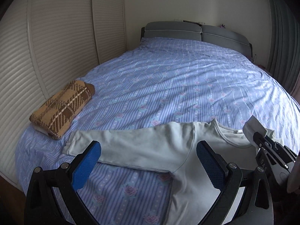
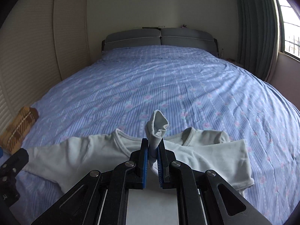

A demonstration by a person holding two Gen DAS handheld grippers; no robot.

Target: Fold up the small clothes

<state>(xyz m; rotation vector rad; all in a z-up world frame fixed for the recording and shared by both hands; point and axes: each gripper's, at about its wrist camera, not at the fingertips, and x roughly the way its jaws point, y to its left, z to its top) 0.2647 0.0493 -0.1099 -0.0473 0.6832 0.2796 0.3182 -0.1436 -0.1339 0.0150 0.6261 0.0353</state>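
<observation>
A pale grey-green long-sleeved top (image 1: 187,146) lies flat on the blue floral bedsheet (image 1: 159,86) at the near edge. Its left sleeve (image 1: 120,142) stretches out to the left. My left gripper (image 1: 148,155) is open, its blue pads on either side of that sleeve near the armpit. My right gripper (image 2: 153,150) is shut on the top's right sleeve cuff (image 2: 156,126), which sticks up between the pads over the top's chest (image 2: 196,155). The right gripper also shows in the left wrist view (image 1: 262,136).
A folded brown plaid knit (image 1: 61,108) lies at the bed's left edge, also in the right wrist view (image 2: 18,129). Louvred wardrobe doors (image 1: 46,46) run along the left. A grey headboard (image 2: 159,37) stands at the far end, with curtains (image 2: 256,28) and a window on the right.
</observation>
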